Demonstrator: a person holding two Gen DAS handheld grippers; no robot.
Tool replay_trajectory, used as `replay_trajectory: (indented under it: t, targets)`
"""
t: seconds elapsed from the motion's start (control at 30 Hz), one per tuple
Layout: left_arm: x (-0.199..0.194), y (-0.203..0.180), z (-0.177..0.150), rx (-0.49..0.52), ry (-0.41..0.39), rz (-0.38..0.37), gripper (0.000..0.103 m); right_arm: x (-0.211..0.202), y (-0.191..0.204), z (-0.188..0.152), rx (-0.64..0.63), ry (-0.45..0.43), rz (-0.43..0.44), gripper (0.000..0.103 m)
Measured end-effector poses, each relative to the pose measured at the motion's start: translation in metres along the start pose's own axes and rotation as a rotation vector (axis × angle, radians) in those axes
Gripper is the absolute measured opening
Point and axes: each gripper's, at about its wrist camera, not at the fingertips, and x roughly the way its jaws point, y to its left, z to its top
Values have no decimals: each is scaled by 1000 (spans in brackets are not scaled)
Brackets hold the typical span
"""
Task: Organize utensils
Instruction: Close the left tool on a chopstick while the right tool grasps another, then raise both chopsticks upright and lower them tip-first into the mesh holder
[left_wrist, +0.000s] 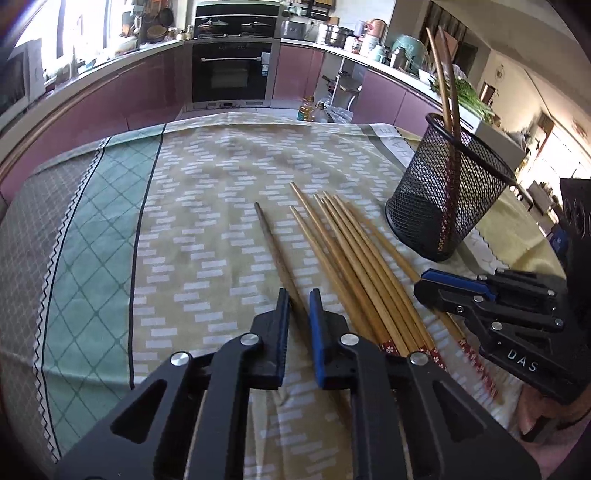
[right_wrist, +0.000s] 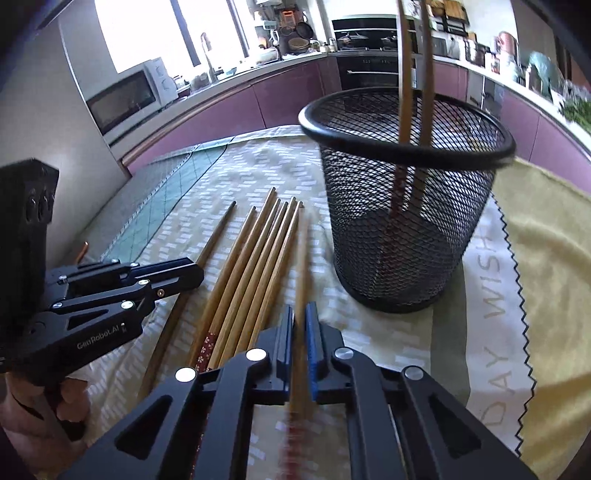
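Right gripper (right_wrist: 300, 350) is clamped on one chopstick (right_wrist: 302, 258) — the stick runs between its pads, blurred, with the patterned end trailing behind the fingers and the tip pointing forward. Left gripper (left_wrist: 299, 332) straddles a darker stick (left_wrist: 275, 251); a gap shows between that stick and the blue pad, so it reads as not yet closed on it.

Remaining sticks (right_wrist: 251, 266) lie in a loose fan on the cloth (right_wrist: 491, 295), between the two grippers, long axes running away from both cameras, tips far, patterned ends near. Two sticks already stand in the mesh cup (right_wrist: 406, 184), leaning on its rim.

Deciding relation: the cup stands upright ahead and to the right of the right gripper, near it, and well apart from the left one. Judged from this, the right hand is the nearer for delivery. The held stick lies roughly level while the cup's mouth faces up, so the stick would need tipping toward vertical and lifting clear of the rim.

Risk noted — knocking the light cup or the leaning pair.
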Motion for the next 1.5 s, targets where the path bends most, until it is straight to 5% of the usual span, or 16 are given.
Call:
replay_trajectory:
  t: [0.17,0.43,0.97,1.5]
  targets:
    - [-10,7,-3,-51,-28,-22,9,-11,0,-1,-9,-21,28,6]
    - [-23,-10,-8,6,-32,-100,8,-11,13,-2,-66,-6,63,6]
    - [0,-11,-10,33,38,-88,10,0,8,-1,-80,34,38,6]
    - [-73,-24,23,72,-140,-186,7,-79,-1,17,-86,-174,67,6]
